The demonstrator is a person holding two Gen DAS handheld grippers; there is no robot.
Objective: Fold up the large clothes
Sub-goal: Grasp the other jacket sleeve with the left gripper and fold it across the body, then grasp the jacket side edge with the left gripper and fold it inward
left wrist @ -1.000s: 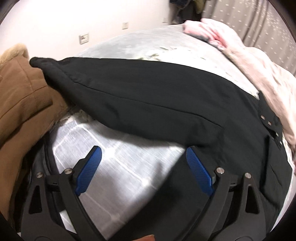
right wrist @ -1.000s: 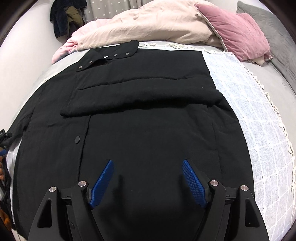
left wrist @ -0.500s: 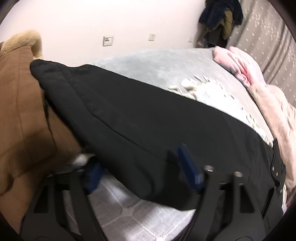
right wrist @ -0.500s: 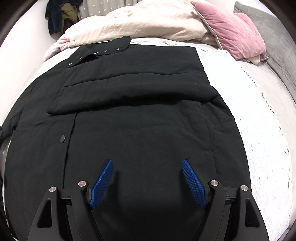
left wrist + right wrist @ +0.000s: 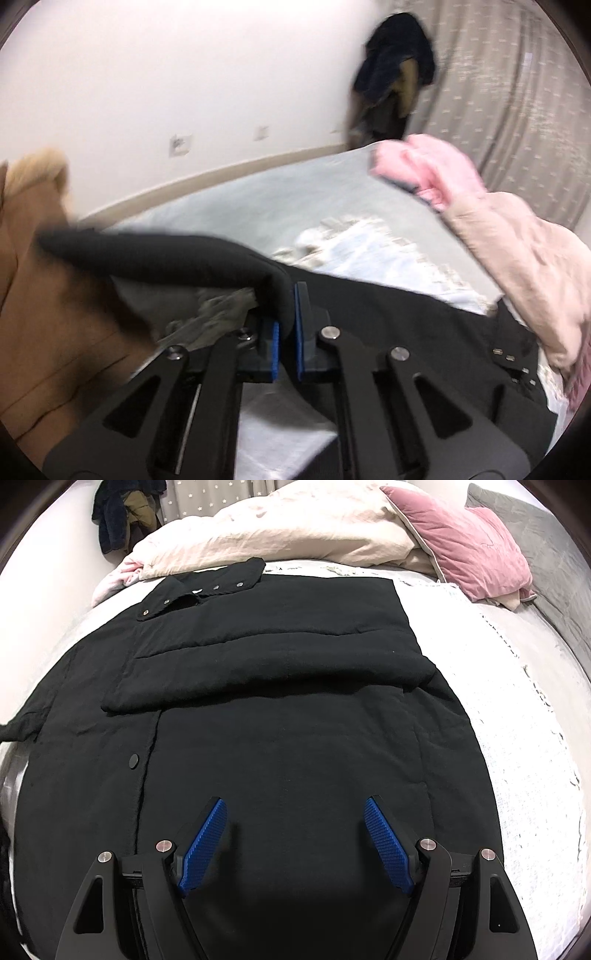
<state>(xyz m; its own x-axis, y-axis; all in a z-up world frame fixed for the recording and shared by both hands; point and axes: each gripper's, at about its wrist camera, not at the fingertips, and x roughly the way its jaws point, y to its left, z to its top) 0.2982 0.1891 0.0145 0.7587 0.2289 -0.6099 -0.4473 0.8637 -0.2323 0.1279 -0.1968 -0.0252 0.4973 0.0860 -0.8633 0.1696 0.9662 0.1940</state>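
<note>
A large black padded jacket (image 5: pixel 280 709) lies spread on the bed, collar with snaps (image 5: pixel 207 590) at the far end, one sleeve folded across its chest (image 5: pixel 266 664). My left gripper (image 5: pixel 287 325) is shut on the jacket's other sleeve (image 5: pixel 166 258) and holds it lifted off the bed; the sleeve stretches left toward the brown coat. My right gripper (image 5: pixel 295 830) is open and empty, low over the jacket's lower body, blue pads (image 5: pixel 207 834) wide apart.
A brown coat with a fur collar (image 5: pixel 48 295) lies at the left. A pale pink duvet (image 5: pixel 280 528) and a pink pillow (image 5: pixel 472 542) sit at the bed's head. A white throw (image 5: pixel 517 760) covers the bed to the right. Dark clothes (image 5: pixel 395 66) hang by the curtain.
My left gripper moved onto the sleeve, closed on it and lifted it. The right gripper edged slightly forward over the jacket and stayed open.
</note>
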